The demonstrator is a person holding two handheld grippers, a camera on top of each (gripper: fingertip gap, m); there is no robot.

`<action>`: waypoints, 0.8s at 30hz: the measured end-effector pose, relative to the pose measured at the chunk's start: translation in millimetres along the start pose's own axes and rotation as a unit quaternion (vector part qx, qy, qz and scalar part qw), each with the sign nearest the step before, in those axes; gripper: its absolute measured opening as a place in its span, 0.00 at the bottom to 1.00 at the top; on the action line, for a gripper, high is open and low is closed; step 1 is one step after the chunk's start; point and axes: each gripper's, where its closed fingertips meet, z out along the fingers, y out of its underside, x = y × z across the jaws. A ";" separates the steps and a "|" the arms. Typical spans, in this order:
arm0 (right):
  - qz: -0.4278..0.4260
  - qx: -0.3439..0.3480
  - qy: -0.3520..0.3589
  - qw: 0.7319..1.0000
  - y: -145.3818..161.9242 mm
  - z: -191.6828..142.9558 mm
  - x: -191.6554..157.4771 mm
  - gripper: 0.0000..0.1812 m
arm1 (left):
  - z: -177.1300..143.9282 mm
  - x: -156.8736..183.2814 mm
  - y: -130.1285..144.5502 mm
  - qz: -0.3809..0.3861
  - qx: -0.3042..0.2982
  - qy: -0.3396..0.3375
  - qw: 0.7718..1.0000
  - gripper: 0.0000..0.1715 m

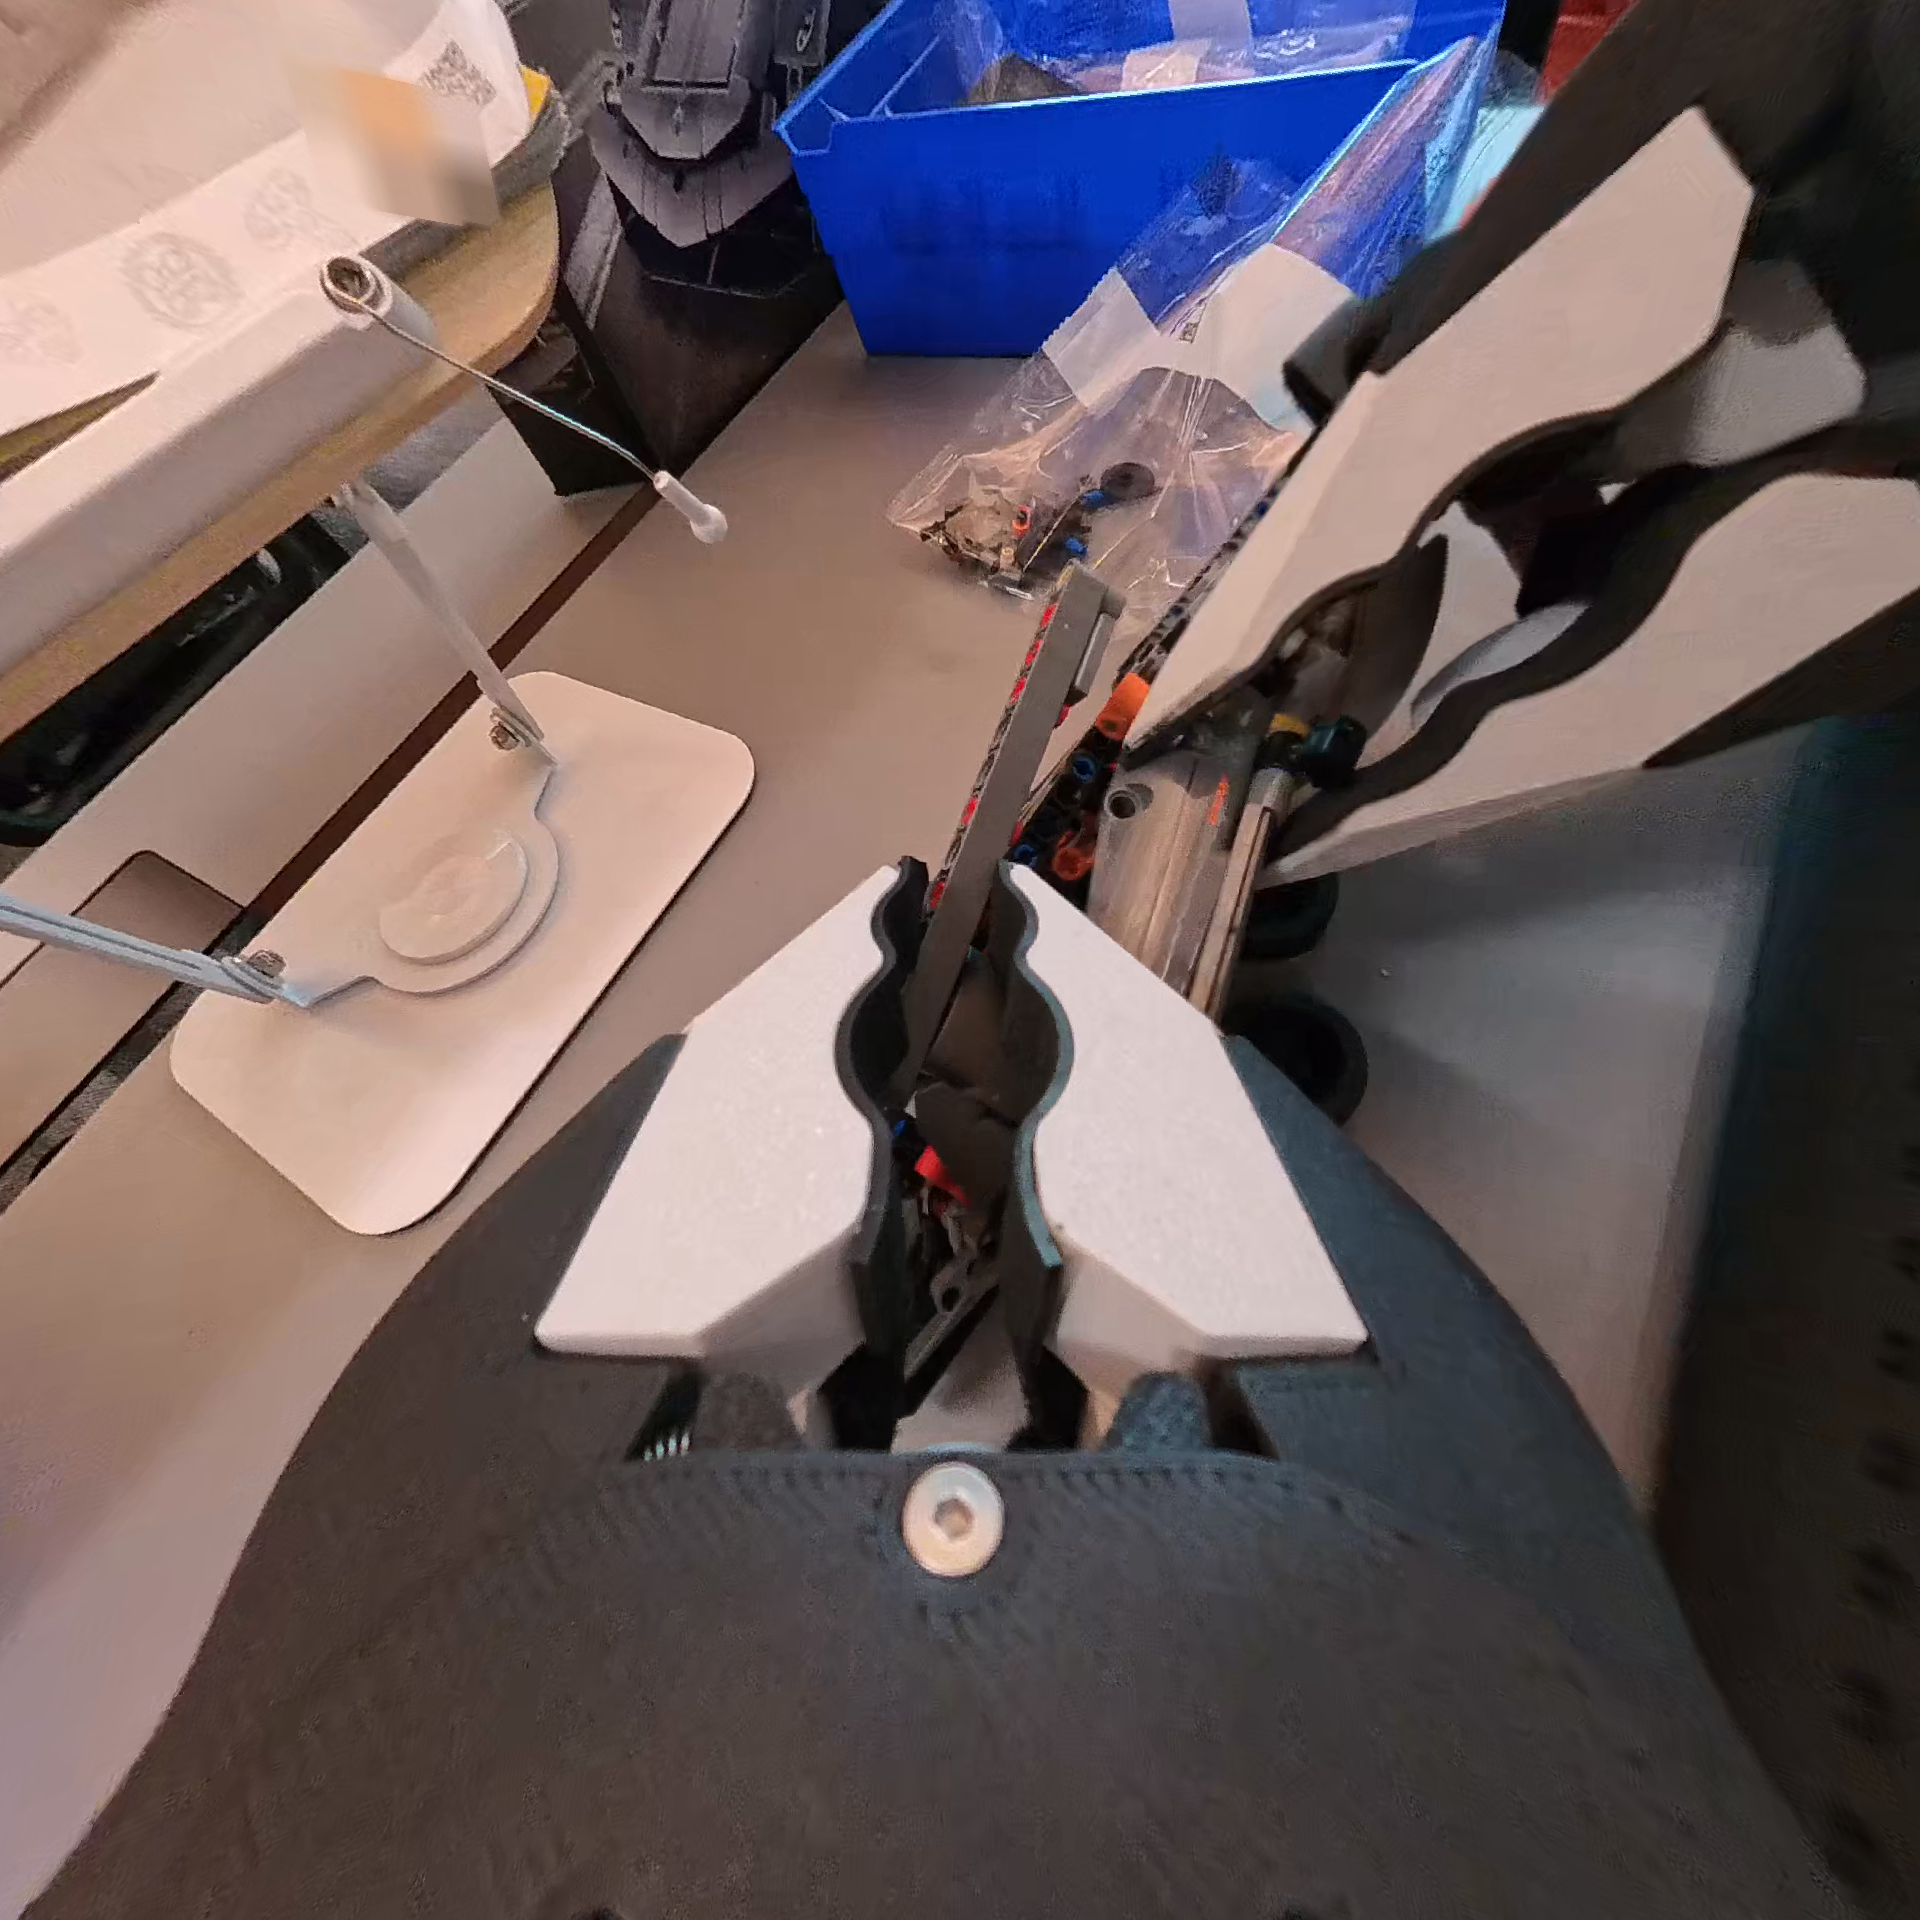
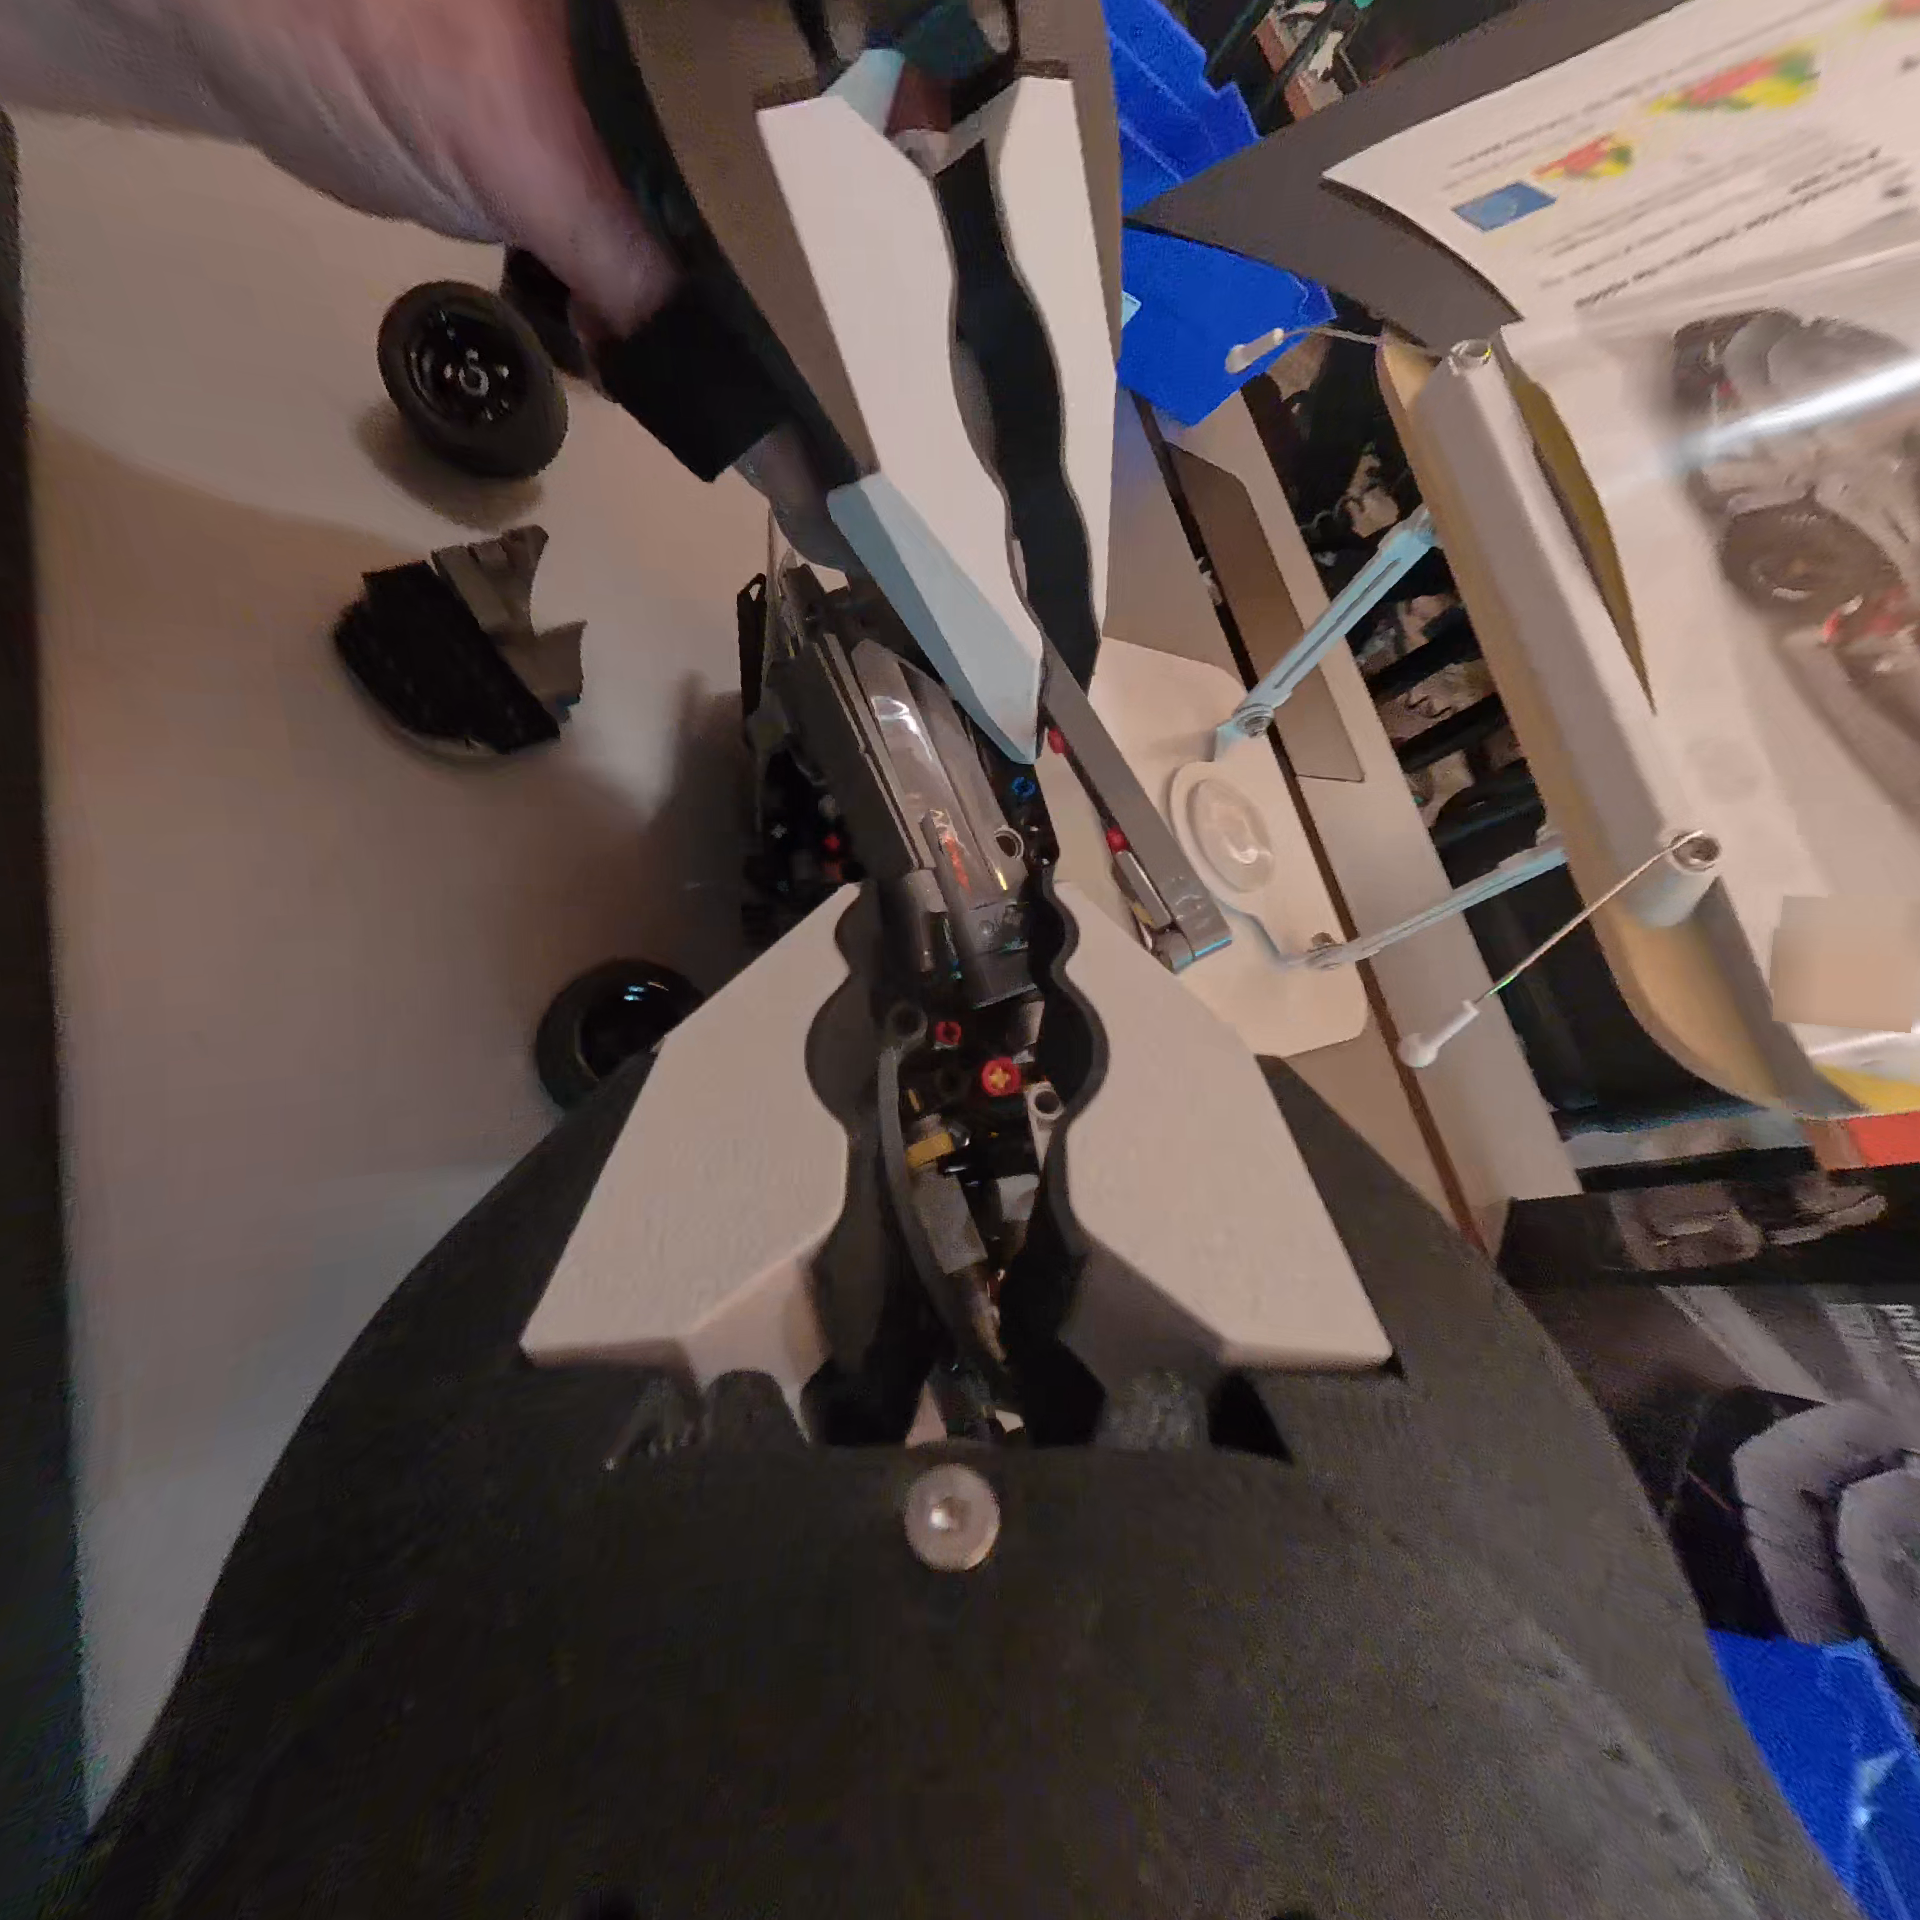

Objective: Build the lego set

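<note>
My left gripper is shut on a long grey beam with red pins along its edge. The beam sticks up and forward from the jaws, leaning towards the car model. My right gripper is shut on the dark Lego car model, whose grey, black and red parts fill the gap between its fingers. In the right wrist view the left gripper comes down from the top with the beam beside the model's right side. In the left wrist view the right gripper reaches in from the upper right over the model.
Two loose black wheels and a black and grey sub-assembly lie left of the model. A white book stand holds the instruction booklet. A bag of parts and a blue bin sit behind. A hand holds the left gripper. About 4 cm separates my left fingertips from my right.
</note>
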 end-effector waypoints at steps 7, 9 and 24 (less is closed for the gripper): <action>-0.192 -0.054 0.070 0.977 1.6 6.8 -13.0 0.14 | -1.2 -0.5 1.9 -0.010 0.000 0.014 1.000 0.07; -0.216 -0.067 0.067 0.972 5.1 5.2 -16.2 0.14 | -2.6 2.6 3.3 -0.004 -0.001 0.017 1.000 0.06; -0.035 -0.022 0.000 0.999 25.8 -27.7 15.6 0.27 | 1.9 12.0 4.8 0.029 -0.009 0.019 0.999 0.05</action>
